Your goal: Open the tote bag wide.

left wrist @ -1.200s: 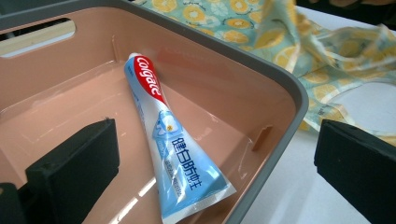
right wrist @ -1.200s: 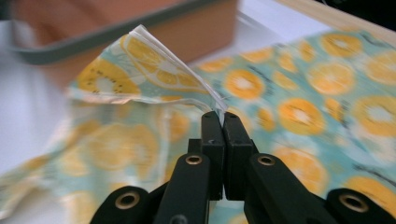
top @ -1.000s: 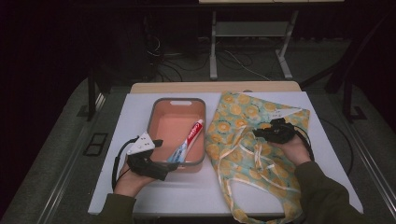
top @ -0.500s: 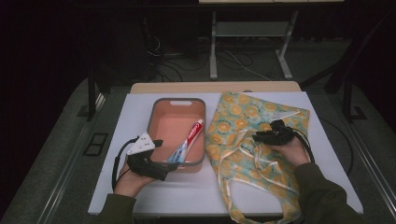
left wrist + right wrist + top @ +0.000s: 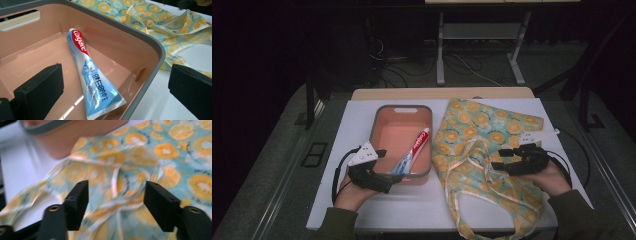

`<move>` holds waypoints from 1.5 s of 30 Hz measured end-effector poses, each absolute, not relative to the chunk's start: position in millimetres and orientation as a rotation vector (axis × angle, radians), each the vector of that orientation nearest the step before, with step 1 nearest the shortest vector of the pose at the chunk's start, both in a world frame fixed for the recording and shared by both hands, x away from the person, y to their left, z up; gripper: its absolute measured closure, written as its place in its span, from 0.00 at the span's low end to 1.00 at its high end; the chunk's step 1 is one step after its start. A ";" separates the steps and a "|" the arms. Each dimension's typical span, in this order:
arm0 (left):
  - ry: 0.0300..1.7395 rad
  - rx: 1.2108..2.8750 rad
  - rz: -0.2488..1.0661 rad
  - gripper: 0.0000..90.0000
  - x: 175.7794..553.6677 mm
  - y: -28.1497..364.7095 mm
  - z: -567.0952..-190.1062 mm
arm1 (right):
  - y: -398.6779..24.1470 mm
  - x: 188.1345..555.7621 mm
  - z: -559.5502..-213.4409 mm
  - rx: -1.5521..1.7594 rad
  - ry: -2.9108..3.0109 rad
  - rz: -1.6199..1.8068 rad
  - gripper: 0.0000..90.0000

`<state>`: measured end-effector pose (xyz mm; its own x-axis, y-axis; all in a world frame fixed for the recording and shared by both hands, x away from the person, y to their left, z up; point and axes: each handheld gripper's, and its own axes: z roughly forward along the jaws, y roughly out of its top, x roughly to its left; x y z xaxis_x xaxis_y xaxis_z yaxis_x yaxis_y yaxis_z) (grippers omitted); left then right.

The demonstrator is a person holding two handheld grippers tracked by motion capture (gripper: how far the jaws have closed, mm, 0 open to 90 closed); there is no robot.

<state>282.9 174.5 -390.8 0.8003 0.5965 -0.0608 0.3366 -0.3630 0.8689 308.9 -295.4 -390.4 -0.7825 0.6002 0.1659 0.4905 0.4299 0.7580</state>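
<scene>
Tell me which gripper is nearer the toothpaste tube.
Left. The left gripper straddles the basin's near rim beside the toothpaste tube; the right gripper is over the bag.

One toothpaste tube (image 5: pixel 414 150), one pink bin (image 5: pixel 401 111), one orange-print cloth bag (image 5: pixel 492 125), two handheld grippers, one white table (image 5: pixel 357 115)

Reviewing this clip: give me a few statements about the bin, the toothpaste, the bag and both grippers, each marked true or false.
1. The toothpaste tube lies inside the pink bin. True.
2. The fruit-print bag is inside the bin. False: it lies on the table beside it.
3. The right gripper clamps the bag. False: its jaws have just been opening and stand apart above the cloth.
4. The left gripper has open jaws astride the bin's wall. True.
</scene>
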 end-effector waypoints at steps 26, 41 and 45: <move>0.696 1.989 0.328 0.00 282.6 174.2 -390.5 | -267.6 249.6 -414.7 0.775 2.859 1.456 0.99; 0.698 1.989 0.331 0.00 282.8 173.8 -390.6 | -325.5 315.0 -409.8 1.137 2.420 1.128 0.99; 0.696 1.989 0.330 0.00 282.9 173.8 -390.6 | -339.6 325.1 -432.1 1.241 2.436 1.016 0.99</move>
<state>282.9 173.8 -390.6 0.7999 0.5976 -0.0550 0.3356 -0.3694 0.8666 325.1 -339.6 -432.1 -0.6170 0.7797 0.1062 0.6243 0.4028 0.6693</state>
